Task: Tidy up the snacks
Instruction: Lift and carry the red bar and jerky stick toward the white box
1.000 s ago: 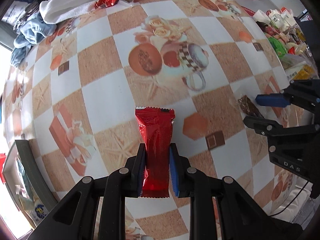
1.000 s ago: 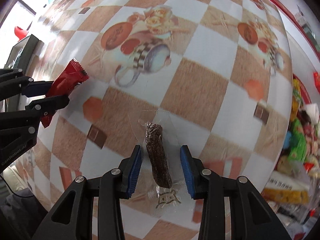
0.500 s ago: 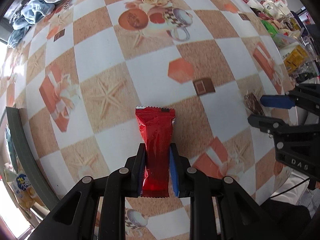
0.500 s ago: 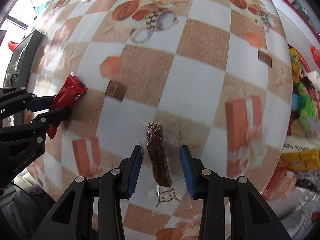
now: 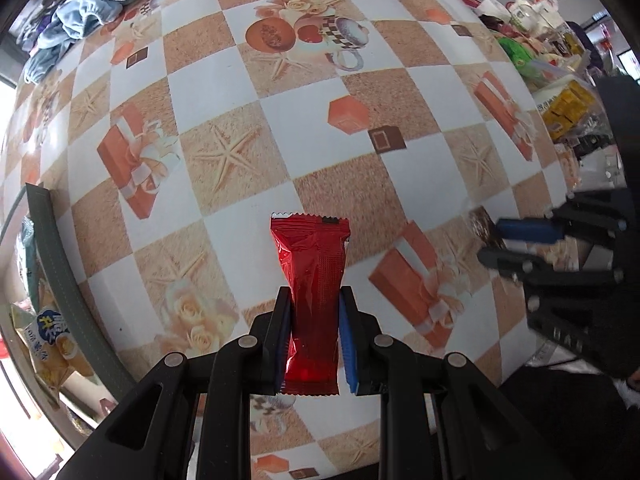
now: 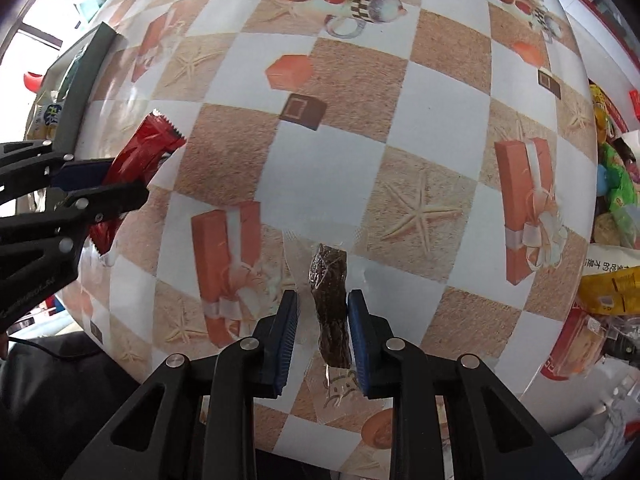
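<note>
A shiny red foil snack pack with zig-zag ends [image 5: 314,280] is pinched between the blue pads of the left gripper [image 5: 314,336]. The jaws are nearly closed and press on both sides of the pack. The pack is held up over the table w/ the checked brown-and-white plastic cloth [image 5: 224,80], near the table's front edge. It is also seen at the left of the right wrist view [image 6: 140,160], clamped in the same black fingers.

A dark brown meat stick in a clear plastic wrap [image 6: 330,304] is gripped by the right gripper [image 6: 323,328]. Its jaws are pulled almost fully together; the right pad is on the stick, and the left pad is against the clear wrap. The stick is held up over a white square of the cloth, beside a printed orange gift box. The right gripper [image 5: 490,242] is seen at the right of the left wrist view, w/ the stick only a blur at its tips.

At the left table edge, a grey bin rim [image 5: 60,264] is seen, w/ a yellow-and-blue chip bag [image 5: 50,340] below it. At the far left corner, blue and white cloths [image 5: 80,20] are piled. Along the right side, a heap of mixed snack packs in green, yellow and red [image 6: 612,216] is piled. Nothing is lying on the cloth under either gripper.
</note>
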`<state>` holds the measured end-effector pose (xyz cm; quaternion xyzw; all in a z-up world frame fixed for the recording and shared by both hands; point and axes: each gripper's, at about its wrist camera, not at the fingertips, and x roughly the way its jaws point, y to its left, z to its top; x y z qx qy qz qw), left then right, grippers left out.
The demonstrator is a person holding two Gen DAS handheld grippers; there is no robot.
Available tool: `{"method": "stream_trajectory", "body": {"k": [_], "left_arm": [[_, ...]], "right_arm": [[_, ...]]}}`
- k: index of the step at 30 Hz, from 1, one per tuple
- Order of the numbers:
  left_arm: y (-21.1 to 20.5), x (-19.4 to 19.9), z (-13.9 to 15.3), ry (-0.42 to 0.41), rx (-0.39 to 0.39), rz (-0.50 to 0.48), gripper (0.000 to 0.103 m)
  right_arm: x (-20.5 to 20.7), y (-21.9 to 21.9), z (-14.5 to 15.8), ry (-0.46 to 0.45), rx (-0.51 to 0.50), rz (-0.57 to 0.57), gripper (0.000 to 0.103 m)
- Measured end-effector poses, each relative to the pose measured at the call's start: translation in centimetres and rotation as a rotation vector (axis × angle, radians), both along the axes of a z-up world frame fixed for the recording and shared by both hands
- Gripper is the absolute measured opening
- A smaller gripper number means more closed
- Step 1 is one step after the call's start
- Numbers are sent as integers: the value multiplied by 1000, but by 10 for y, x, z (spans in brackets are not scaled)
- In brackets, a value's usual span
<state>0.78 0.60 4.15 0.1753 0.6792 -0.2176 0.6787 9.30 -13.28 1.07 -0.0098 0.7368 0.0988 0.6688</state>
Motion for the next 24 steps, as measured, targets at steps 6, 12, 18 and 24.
{"method": "stream_trajectory", "body": {"k": [6, 12, 18, 24], "left_arm": [[13, 9, 13, -18, 2, -3, 24], [27, 20, 23, -26, -37, 34, 24], [35, 15, 28, -21, -65, 57, 24], [34, 21, 32, -27, -84, 73, 24]], "right_arm": [[10, -6, 18, -34, 56, -82, 23], [17, -39, 39, -95, 163, -291, 23], [9, -56, 49, -117, 232, -413, 23], [12, -51, 50, -107, 211, -394, 23]]}}
